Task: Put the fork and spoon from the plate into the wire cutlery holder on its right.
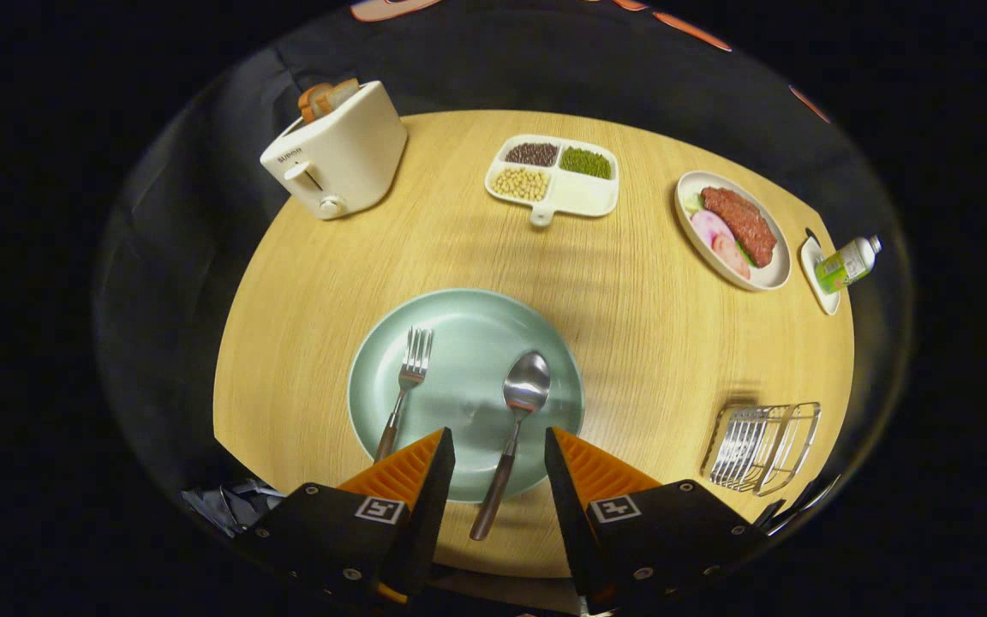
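Spoon [517, 420]: on plate [391, 368], handle over its near rim, between my gripper [499, 450] fingers, which I see spread, holding nothing. Fork [406, 386]: on plate, left of spoon. Wire cutlery holder [762, 447]: right of plate. Beyond plate: toaster [339, 154], divided dish [583, 195], meat plate [774, 276], bottle [846, 264].

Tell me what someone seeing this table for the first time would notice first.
Probably the green plate just ahead of the open tool, with a fork lying on it and a spoon whose handle runs back between the fingers. Next, the white toaster holding bread at the far side, and the wire cutlery holder right of the plate.
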The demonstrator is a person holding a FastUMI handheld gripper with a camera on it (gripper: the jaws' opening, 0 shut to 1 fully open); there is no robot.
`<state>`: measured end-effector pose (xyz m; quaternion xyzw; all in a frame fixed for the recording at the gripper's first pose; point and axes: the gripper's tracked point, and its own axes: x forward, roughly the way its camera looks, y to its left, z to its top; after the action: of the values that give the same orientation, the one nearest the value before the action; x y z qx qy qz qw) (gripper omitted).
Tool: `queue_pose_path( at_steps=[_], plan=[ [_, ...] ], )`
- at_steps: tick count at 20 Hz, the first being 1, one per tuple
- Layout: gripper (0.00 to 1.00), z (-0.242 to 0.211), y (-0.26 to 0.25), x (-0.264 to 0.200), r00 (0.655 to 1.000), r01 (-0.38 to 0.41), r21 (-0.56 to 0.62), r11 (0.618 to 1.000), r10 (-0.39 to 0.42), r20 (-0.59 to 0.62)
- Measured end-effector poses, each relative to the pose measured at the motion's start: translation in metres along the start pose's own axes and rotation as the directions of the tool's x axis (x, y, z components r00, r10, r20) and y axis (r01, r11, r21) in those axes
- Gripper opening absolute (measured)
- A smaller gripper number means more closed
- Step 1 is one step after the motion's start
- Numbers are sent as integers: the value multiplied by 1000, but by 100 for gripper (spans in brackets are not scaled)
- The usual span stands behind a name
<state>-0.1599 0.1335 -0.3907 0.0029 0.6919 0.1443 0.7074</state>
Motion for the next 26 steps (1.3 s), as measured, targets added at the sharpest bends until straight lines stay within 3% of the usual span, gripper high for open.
queue_pose_path(
  at_steps=[7,12,16,20,26],
  plan=[
    [43,-29,0,34,990,46,32,998,-41,-135],
    [23,-41,-8,52,978,100,65,993,-86,-192],
    [14,-45,-7,59,975,84,126,989,-55,-214],
    [5,-40,-12,60,981,63,136,989,-36,-190],
    [4,-26,-19,36,999,14,137,990,-7,-50]
  ],
)
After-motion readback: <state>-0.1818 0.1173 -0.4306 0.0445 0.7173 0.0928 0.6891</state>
